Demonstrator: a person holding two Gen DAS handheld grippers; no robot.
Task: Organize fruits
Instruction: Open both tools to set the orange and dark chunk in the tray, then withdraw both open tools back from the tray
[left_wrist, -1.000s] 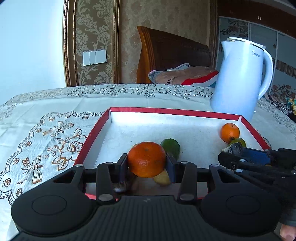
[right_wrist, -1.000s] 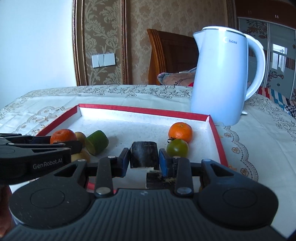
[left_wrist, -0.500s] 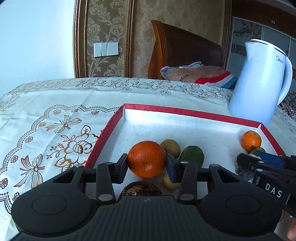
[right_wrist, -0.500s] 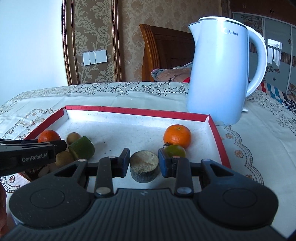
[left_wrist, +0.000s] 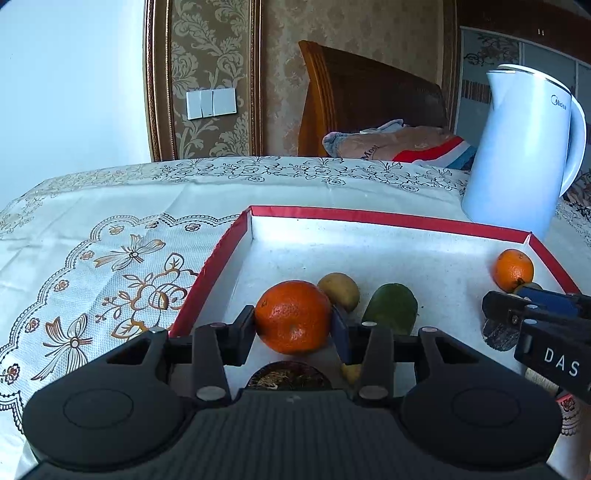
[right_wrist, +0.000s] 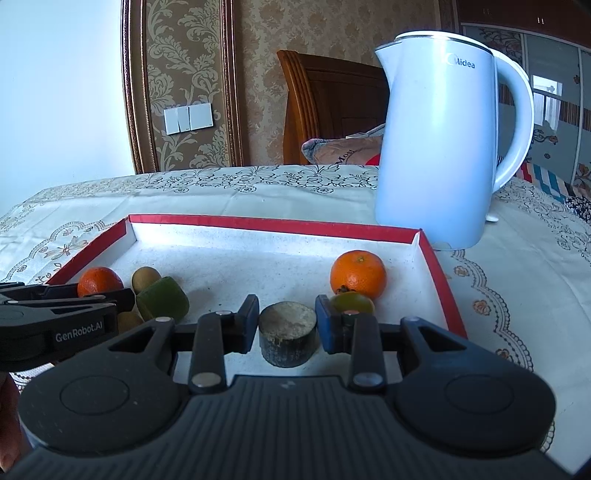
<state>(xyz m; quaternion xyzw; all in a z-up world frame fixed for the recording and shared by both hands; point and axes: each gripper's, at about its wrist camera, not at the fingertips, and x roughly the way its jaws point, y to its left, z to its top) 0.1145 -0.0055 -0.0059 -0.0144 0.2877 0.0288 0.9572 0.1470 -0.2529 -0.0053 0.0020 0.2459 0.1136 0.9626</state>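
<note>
Surface (left_wrist: 110, 206): covered in a cream embroidered cloth. A white kettle (right_wrist: 439, 147) stands at its far right, just beyond the tray.

Tray (left_wrist: 369, 214): shallow, red-rimmed, white-floored, in the middle of the surface. All fruit in view lies inside it.

Left tool (left_wrist: 293, 332): closed on a large orange (left_wrist: 293, 315), pads pressing both its sides, near the tray's left wall. Whether the fruit rests on the floor or hangs just above it, cannot tell. Just behind it a small brown kiwi (left_wrist: 340, 290) and a green cut piece (left_wrist: 391, 308); a dark round thing shows partly below the orange, too hidden to name.

Right tool (right_wrist: 286, 326): clamped on a short dark cylinder with a pale flat top (right_wrist: 288, 338), a cut chunk of some sort, low over the tray's near middle. Close behind its right finger a greenish persimmon-like fruit (right_wrist: 352, 302) and a second orange (right_wrist: 358, 275), touching or nearly so.

Step in hand, as judged: both tools carry a piece to its place, left side and right side of the tray forming separate groups.

Next move likely calls for setting each piece down level, then easing the pads apart slowly; the orange may roll into the kiwi once freed.
</note>
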